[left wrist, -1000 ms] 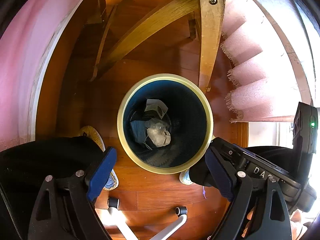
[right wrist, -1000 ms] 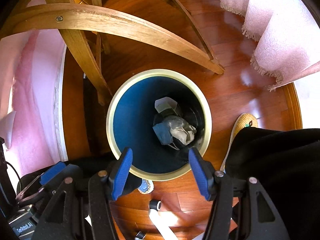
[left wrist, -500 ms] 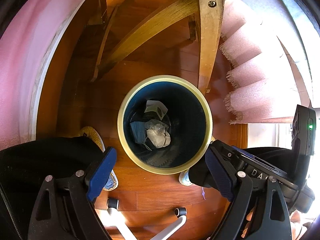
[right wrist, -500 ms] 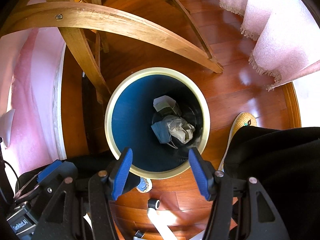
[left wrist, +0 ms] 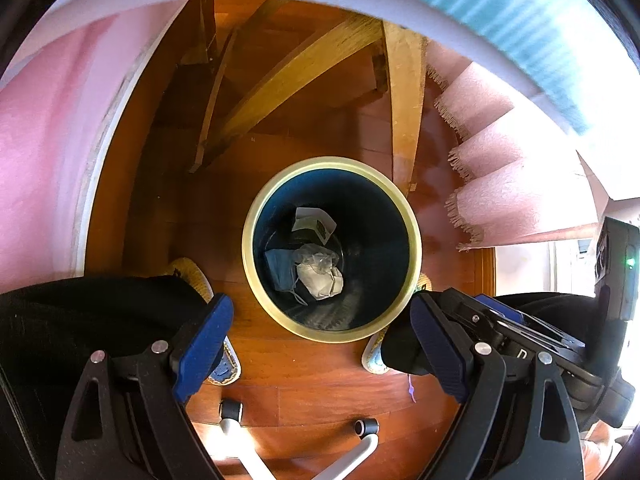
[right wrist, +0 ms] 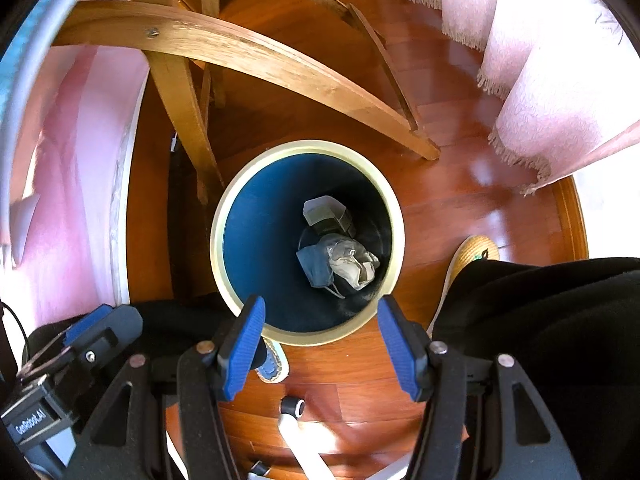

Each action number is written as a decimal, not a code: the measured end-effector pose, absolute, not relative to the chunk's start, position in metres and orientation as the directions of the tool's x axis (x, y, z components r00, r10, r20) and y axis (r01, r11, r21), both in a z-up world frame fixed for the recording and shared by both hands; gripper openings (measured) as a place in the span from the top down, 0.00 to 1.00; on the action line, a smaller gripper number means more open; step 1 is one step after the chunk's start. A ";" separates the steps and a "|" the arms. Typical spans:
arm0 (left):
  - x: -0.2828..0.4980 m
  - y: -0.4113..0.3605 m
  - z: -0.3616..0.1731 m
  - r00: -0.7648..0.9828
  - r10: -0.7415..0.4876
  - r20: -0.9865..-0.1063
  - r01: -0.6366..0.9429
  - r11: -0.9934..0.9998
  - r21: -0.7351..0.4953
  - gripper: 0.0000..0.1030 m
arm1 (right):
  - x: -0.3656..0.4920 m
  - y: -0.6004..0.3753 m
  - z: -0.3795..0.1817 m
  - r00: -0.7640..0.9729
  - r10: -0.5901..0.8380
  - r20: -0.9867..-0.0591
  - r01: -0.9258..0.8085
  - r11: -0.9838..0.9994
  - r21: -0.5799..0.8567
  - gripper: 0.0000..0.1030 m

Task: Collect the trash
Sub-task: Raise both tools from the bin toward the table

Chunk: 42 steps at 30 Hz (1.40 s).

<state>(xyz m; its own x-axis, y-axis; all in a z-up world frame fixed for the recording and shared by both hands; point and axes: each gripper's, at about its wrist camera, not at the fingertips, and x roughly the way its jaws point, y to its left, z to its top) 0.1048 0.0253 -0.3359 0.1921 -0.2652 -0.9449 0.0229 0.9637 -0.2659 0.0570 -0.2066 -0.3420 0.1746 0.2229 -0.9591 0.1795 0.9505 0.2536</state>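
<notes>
Both tools, left tool (left wrist: 320,348) & right tool (right wrist: 320,344), spread wide, empty, above bin (left wrist: 256,216) w/ crumpled trash (left wrist: 318,276) inside.

Both wrist views look steeply down, sharing the bin (left wrist: 416,248) (right wrist: 218,236)

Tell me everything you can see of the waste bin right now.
The waste bin is round, with a pale yellowish rim and a dark blue inner wall, plastic by its look. It stands upright and uncovered on the wooden floor, near the wooden furniture legs. At its bottom lie a blue face mask, crumpled whitish wrapping and a small white box. Neither gripper touches it.
</notes>
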 end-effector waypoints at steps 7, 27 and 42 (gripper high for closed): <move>0.086 0.023 -0.305 0.266 -0.260 -0.928 0.061 0.966 -0.252 0.14 | 0.036 -0.202 -0.314 0.230 0.235 -0.944 0.137 0.953 0.271 0.43; 0.058 0.032 -0.157 0.450 -0.256 -0.855 0.207 0.962 -0.179 0.14 | 0.000 -0.200 -0.150 0.489 0.218 -0.845 -0.161 0.974 0.158 0.43; 0.129 0.104 -0.031 0.623 -0.248 -0.742 0.143 0.969 -0.203 0.14 | 0.062 -0.177 -0.010 0.651 0.293 -0.700 -0.262 0.952 0.155 0.43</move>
<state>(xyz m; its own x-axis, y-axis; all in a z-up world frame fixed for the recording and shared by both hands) 0.1293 0.1035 -0.0309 0.6232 -0.2476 -0.7419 0.1433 0.9687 -0.2029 0.0617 -0.1766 -0.0103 0.6513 0.2934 -0.6998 -0.2624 0.9524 0.1551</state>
